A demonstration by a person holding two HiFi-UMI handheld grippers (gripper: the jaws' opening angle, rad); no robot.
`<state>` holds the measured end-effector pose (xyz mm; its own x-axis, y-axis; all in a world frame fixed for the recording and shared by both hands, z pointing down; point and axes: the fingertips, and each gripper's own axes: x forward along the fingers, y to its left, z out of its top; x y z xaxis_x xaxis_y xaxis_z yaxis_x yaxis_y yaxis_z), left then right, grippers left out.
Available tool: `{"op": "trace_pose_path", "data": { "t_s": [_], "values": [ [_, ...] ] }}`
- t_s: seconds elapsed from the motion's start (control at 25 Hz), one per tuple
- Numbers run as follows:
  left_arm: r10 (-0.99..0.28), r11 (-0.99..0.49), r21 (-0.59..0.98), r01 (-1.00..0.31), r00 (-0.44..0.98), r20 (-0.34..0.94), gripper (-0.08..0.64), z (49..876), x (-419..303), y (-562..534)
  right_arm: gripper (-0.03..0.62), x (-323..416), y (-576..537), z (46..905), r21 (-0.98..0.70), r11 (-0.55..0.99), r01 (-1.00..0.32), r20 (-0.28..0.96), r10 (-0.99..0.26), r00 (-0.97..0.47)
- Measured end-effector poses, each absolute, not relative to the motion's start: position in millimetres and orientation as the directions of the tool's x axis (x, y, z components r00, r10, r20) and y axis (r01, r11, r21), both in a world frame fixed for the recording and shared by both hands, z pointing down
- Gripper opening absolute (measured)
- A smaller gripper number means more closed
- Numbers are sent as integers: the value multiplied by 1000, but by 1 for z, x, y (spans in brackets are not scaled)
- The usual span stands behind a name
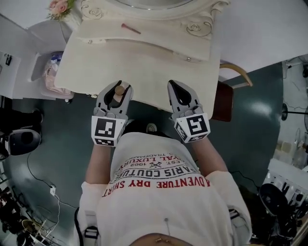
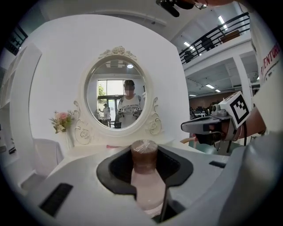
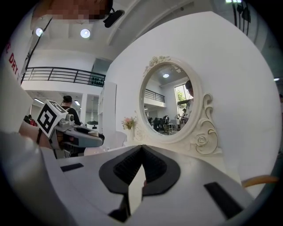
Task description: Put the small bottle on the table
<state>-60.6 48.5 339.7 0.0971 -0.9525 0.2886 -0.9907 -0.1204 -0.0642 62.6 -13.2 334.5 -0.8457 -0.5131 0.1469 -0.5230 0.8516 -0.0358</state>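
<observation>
The small bottle [image 1: 118, 93] has a pale pink body and a brown cap. It stands upright between the jaws of my left gripper [image 1: 119, 88], which is shut on it at the near edge of the cream dressing table [image 1: 144, 62]. In the left gripper view the bottle [image 2: 144, 160] fills the gap of the left gripper [image 2: 145, 176], cap upward. My right gripper [image 1: 178, 89] hovers beside it over the same table edge, shut with nothing held. The right gripper view shows the right gripper [image 3: 141, 149] with its tips meeting.
An oval mirror [image 2: 117, 97] stands at the table's back, with pink flowers [image 1: 60, 7] at its far left. A thin pink stick [image 1: 131, 29] lies on the raised shelf. A brown chair [image 1: 224, 98] stands right of the table, and a basket with bottles [image 1: 50, 72] left.
</observation>
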Motion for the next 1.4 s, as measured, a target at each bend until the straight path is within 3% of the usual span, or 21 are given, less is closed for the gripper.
{"op": "trace_pose_path", "data": {
  "t_s": [0.68,1.4],
  "values": [
    [-828,-483,-45,-874,440,347,130,408,-77,-81,-2,29,-107,381,-14,717,-697,233,-676,-699],
    [-710,-617,55,-785,585,392,130,509,-72,-134,-2,16,-148,455,-40,624,-780,277,-744,-609]
  ]
}}
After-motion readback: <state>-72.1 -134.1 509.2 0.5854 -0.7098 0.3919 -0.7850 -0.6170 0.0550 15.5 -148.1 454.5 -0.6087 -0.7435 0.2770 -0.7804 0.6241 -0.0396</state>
